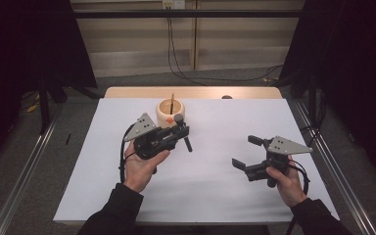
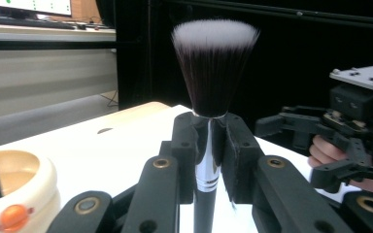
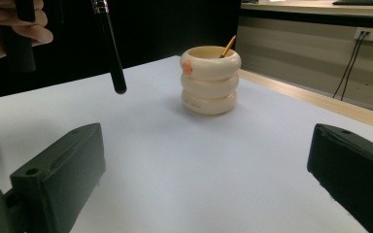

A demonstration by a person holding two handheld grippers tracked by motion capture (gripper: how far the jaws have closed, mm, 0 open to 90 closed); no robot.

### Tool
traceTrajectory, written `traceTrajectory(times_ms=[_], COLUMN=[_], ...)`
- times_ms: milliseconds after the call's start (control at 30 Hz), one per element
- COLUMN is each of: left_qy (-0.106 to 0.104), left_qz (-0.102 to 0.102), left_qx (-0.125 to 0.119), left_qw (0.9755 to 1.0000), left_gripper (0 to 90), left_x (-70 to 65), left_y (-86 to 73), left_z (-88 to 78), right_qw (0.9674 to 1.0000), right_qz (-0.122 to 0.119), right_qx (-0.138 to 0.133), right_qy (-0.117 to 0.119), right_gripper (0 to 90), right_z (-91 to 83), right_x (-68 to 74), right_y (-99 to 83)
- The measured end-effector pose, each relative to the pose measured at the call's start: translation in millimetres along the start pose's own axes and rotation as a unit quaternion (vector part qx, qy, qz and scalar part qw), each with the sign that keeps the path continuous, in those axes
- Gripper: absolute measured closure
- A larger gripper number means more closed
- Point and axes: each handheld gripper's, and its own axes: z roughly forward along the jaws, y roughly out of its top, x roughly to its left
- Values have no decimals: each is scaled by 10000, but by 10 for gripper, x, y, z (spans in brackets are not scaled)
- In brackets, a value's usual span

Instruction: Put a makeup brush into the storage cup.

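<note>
Left gripper view: makeup brush [image 2: 213,73] is clamped in the left claw [image 2: 209,141], right claw [image 3: 199,179] spread apart; dropping into the holder [image 2: 14,194] is probably needed next.

In the right gripper view, the right gripper [image 3: 209,179] holds its two black jaws wide apart at the bottom corners, with nothing but the bare white table [image 3: 199,165] between them. Beyond them a cream pot [image 3: 210,80] shaped like three stacked rings stands upright on the table, an orange knob on its top ring and a thin wooden stick [image 3: 228,47] leaning out of its mouth. At the upper left a hand [image 3: 12,29] grips a black handle, and just beside it the black handle of a makeup brush [image 3: 110,48] hangs slanting down, its rounded end clear of the table and well apart from the pot.
</note>
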Motion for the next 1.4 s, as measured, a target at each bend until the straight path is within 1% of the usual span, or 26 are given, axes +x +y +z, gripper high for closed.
traceTrajectory(times_ms=[100, 333, 367, 433, 500, 533, 567, 600, 633, 667, 700, 733, 767, 800, 867, 900, 967, 1000, 1067, 1100, 1133, 1200, 1233, 1267, 1333, 1400], left_qy=[60, 173, 214, 183, 221, 222, 288, 251, 240, 270, 331, 329, 368, 419, 387, 413, 300, 374, 416, 487, 481, 538, 615, 610, 679, 804], left_qz=[16, -25, -8, -29, -26, -34, 1, -65, -40, -28, -3, -56, 40, 39, 62, 1, 43, 84, 118, 108, 122, 73, 96, 135, 107, 115], left_qx=[22, -15, -4, -18, -16, -18, 11, -56, -44, -56, -50, -84, -50, -33, -54, -100, -28, 12, 18, 13, 6, -11, -13, 3, 26, 13], left_qw=[10000, 9998, 9998, 9998, 9998, 9997, 9996, 9996, 9997, 9996, 9994, 9994, 9993, 9991, 9992, 9991, 9995, 9993, 9991, 9988, 9988, 9985, 9981, 9980, 9976, 9967], left_gripper=[777, 776, 777, 777, 776, 776, 777, 777, 777, 777, 776, 777, 777, 776, 777, 777, 776, 776, 776, 777, 777, 776, 776, 777, 777, 777], left_x=[57, 169, 189, 218, 239, 255, 274, 290, 305, 324, 340, 351, 372, 383, 413, 418, 453, 461, 501, 518, 544, 594, 609, 643, 699, 741], left_y=[17, 71, 77, 82, 89, 95, 105, 115, 125, 140, 156, 168, 187, 208, 238, 253, 286, 295, 319, 331, 344, 373, 386, 399, 405, 407], left_z=[-25, -65, -67, -66, -57, -50, -50, -38, -38, -38, -40, -32, -36, -33, -27, -16, -1, 7, 16, 18, 20, 28, 34, 37, 60, 85], right_qw=[10000, 9999, 9998, 9994, 9993, 9994, 9992, 9993, 9993, 9991, 9991, 9989, 9988, 9987, 9984, 9984, 9982, 9979, 9978, 9979, 9979, 9978, 9978, 9976, 9975, 9971], right_qz=[18, 71, 78, 86, 112, 83, 105, 86, 77, 85, 89, 128, 148, 142, 148, 152, 184, 192, 228, 201, 209, 207, 208, 221, 211, 205], right_qx=[6, -2, 31, 50, 82, 74, 52, 48, 51, 40, 46, 38, 47, 19, -42, -70, -93, -113, -102, -97, -97, -114, -124, -143, -146, -186], right_qy=[-55, -157, -195, -321, -351, -329, -373, -352, -356, -414, -413, -447, -462, -493, -546, -544, -571, -608, -610, -611, -608, -619, -620, -635, -660, -710], right_gripper=[4, 4, 3, 0, 3, 0, 0, 2, 0, 1, 3, 0, 1, 0, 2, 3, 4, 4, 4, 5, 6, 7, 7, 7, 8, 8], right_z=[-65, -183, -198, -214, -237, -246, -255, -266, -280, -284, -293, -302, -310, -315, -322, -326, -331, -329, -321, -317, -311, -308, -308, -305, -299, -297], right_x=[-12, -16, -19, -15, -12, -14, -6, -6, -2, 4, 2, 1, -5, -9, -8, -5, -2, -1, 1, -1, 3, 11, 11, 12, 7, 6], right_y=[-47, -113, -129, -154, -162, -165, -169, -176, -190, -202, -215, -230, -240, -245, -246, -248, -250, -253, -259, -263, -265, -266, -268, -271, -277, -277])
